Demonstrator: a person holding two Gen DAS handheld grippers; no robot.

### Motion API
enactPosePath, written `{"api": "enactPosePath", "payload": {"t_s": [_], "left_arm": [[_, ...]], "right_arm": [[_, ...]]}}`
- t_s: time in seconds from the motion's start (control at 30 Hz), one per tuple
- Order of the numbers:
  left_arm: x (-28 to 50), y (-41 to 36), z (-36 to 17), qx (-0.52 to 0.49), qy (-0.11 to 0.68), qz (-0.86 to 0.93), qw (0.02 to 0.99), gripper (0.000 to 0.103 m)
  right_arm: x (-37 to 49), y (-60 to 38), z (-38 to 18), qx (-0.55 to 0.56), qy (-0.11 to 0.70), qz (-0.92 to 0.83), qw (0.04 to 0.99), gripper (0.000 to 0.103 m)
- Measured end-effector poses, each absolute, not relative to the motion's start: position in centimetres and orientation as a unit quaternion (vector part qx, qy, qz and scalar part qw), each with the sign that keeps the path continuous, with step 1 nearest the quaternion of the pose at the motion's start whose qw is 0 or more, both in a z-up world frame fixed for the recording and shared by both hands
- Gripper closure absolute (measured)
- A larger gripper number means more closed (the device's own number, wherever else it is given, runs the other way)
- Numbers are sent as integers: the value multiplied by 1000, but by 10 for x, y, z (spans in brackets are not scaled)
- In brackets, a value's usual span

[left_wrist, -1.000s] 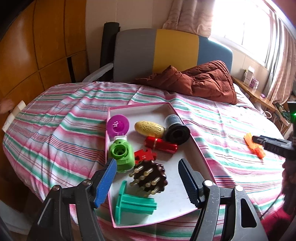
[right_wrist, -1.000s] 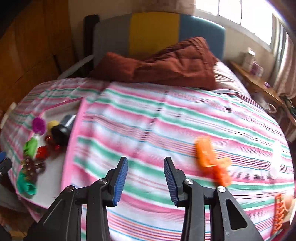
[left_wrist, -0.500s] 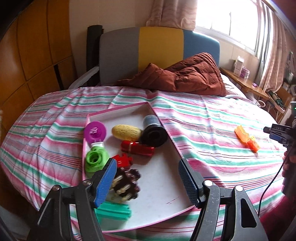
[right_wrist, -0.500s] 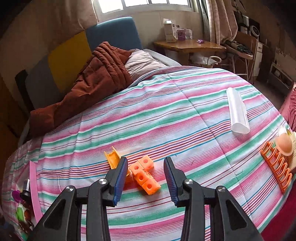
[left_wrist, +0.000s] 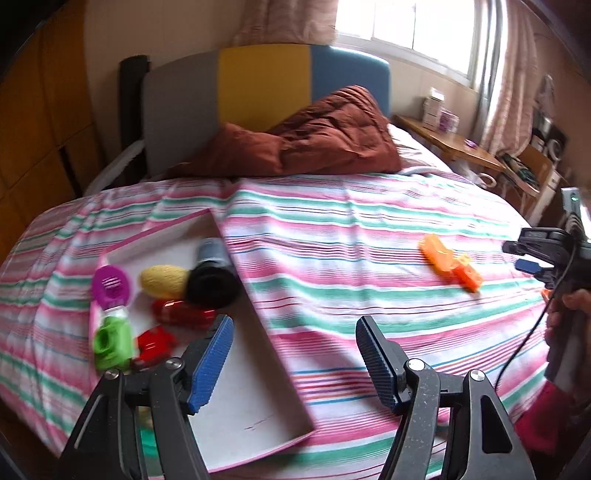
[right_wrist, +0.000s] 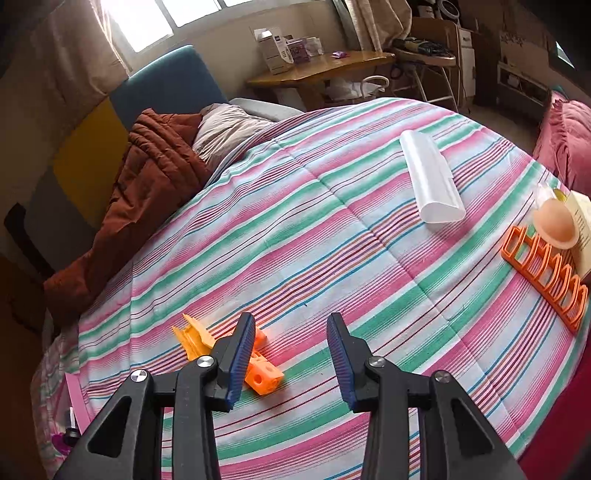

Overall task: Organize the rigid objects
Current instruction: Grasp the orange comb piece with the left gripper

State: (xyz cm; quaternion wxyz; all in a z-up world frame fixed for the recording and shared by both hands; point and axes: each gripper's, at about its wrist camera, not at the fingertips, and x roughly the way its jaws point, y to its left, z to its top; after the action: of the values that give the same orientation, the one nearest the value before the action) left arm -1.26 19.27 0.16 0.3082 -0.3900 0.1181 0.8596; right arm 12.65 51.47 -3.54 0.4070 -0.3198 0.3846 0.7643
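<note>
Just past rt gripper's (right_wrist: pixel 291 354) left finger: orange blocks (right_wrist: pixel 263 376).

A striped bedspread (left_wrist: pixel 351 236) covers the bed. At its far end a rumpled brown quilt (left_wrist: pixel 314 140) lies against a headboard (left_wrist: pixel 258 81) of grey, yellow and blue panels. To the far right a wooden side table (right_wrist: pixel 321 68) holds small boxes (right_wrist: pixel 273 48), beneath a curtained window (left_wrist: pixel 406 29).
</note>
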Motion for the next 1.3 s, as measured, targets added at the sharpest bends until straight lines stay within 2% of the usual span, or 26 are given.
{"api": "enactPosePath", "payload": {"t_s": [0.3, 0.83, 1.13, 1.3], "left_arm": [[4, 261, -11, -382, 168, 838, 351, 33], [6, 317, -23, -382, 205, 818, 379, 33], [2, 342, -33, -395, 208, 808, 385, 33], [-16, 353, -43, -437, 173, 791, 391, 33]], "right_arm": [[117, 514, -43, -342, 390, 762, 387, 63], [121, 520, -47, -337, 424, 757, 366, 63], [130, 526, -47, -316, 456, 750, 359, 63], [131, 526, -48, -312, 465, 749, 354, 63]]}}
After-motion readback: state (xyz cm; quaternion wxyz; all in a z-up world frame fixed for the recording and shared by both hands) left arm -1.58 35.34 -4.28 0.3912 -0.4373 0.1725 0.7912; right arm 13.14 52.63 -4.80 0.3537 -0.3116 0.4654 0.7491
